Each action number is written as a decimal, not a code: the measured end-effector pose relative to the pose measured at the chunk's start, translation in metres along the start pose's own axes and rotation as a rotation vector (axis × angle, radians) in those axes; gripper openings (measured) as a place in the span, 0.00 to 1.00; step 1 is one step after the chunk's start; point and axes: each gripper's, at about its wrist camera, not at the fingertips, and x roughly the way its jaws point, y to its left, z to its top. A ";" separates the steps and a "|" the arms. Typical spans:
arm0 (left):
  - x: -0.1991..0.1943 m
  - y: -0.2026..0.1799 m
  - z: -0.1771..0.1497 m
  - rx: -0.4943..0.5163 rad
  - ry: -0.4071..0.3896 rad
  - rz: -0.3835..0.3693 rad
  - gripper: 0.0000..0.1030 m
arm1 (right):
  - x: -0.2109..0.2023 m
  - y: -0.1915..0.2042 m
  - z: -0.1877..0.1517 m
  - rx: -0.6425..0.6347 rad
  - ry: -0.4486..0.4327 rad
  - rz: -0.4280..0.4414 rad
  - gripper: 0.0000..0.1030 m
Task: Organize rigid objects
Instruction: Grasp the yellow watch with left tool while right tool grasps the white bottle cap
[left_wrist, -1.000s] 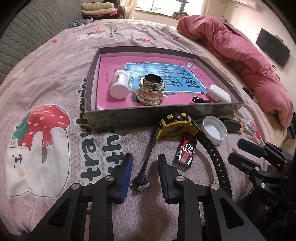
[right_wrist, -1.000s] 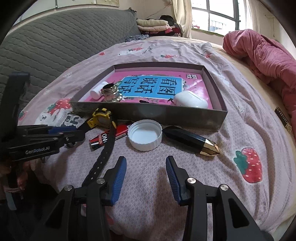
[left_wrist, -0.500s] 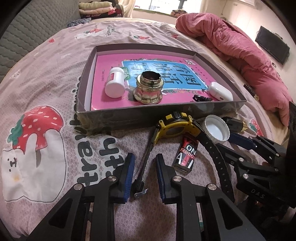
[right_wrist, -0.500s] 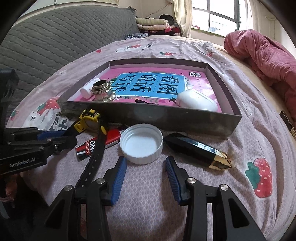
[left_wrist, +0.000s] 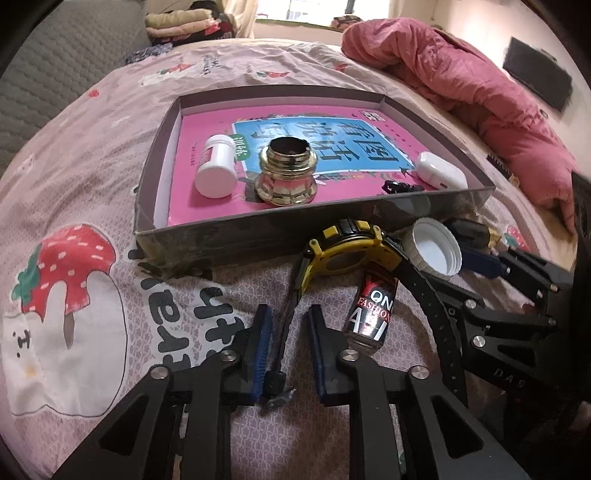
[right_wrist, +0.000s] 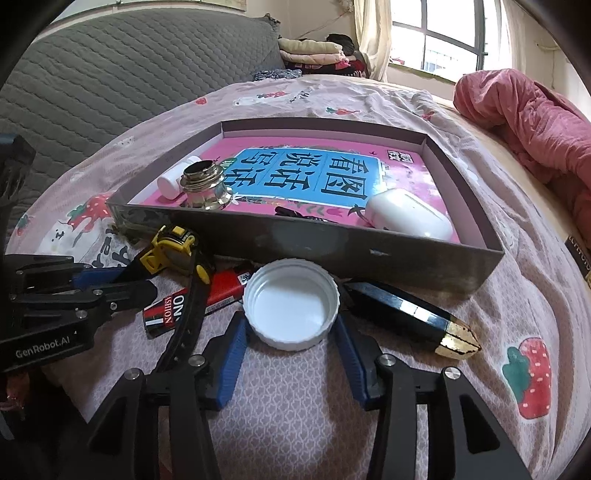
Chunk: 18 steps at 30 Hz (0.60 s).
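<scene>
Strawberry-print bed (left_wrist: 92, 155), window-lit room; left claw (left_wrist: 286, 350) closing around watch strap (left_wrist: 284, 325), right claw (right_wrist: 290, 354) opening astride white cap (right_wrist: 291, 304).

Daylight from the window (right_wrist: 436, 40), blown out white on my right feed. Scene evenly lit, shadows soft. Heavy fisheye bend, black vignette corners. Glare on the gold jar (left_wrist: 287, 176). Focus sharp, no blur.

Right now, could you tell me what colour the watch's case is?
Yellow, with a black strap; the watch shows best in the left wrist view.
</scene>
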 end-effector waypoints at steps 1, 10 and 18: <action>0.000 0.000 0.000 0.001 0.000 0.001 0.15 | 0.000 -0.001 0.000 -0.001 -0.003 0.003 0.48; -0.010 0.005 0.003 -0.019 -0.042 -0.054 0.05 | -0.009 0.007 0.000 -0.050 -0.037 -0.034 0.47; -0.026 0.011 0.008 -0.059 -0.091 -0.132 0.05 | -0.027 0.002 0.001 -0.024 -0.071 -0.017 0.47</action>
